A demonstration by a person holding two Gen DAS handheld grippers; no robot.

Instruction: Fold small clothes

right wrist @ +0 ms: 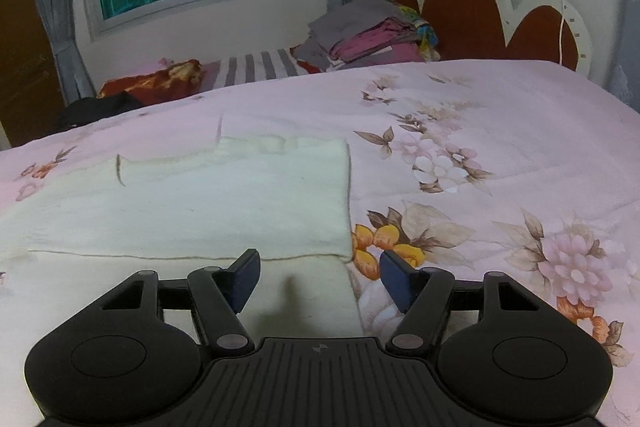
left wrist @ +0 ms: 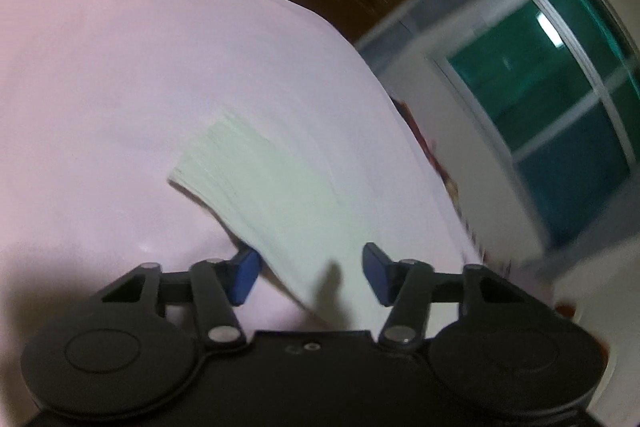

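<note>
1. Both grippers, left gripper (left wrist: 310, 273) and right gripper (right wrist: 318, 277), have jaws spread apart, holding nothing.
2. Pink floral bedspread (right wrist: 500, 131) fills the right view.
3. Cream garment (right wrist: 192, 203) lies flat at ten o'clock of the right gripper.

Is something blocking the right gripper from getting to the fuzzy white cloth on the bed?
Nothing visible. The right gripper is open just above the near edge of the cream knitted garment, which lies flat on the pink floral bedspread.
</note>
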